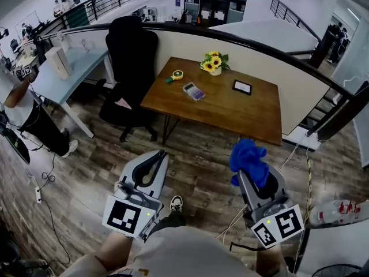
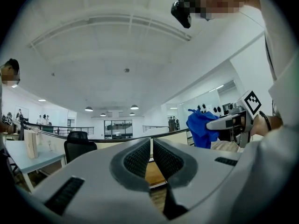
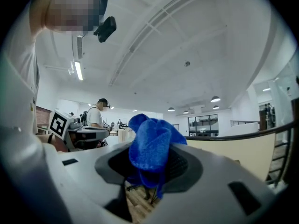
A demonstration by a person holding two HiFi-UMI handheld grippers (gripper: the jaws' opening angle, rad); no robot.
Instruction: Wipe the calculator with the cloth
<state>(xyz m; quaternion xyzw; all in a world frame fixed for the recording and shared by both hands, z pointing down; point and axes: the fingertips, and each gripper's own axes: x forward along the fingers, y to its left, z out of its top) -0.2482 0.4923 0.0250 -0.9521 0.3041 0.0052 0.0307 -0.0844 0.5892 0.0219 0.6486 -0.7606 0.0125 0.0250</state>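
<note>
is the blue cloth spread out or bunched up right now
Bunched up: the blue cloth is a crumpled wad pinched in the right tool, folds bulging above its jaws.

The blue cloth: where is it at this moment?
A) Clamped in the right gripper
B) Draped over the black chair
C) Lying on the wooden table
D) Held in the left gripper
A: the blue cloth is bunched between the jaws of the right gripper, held well short of the table.
</note>
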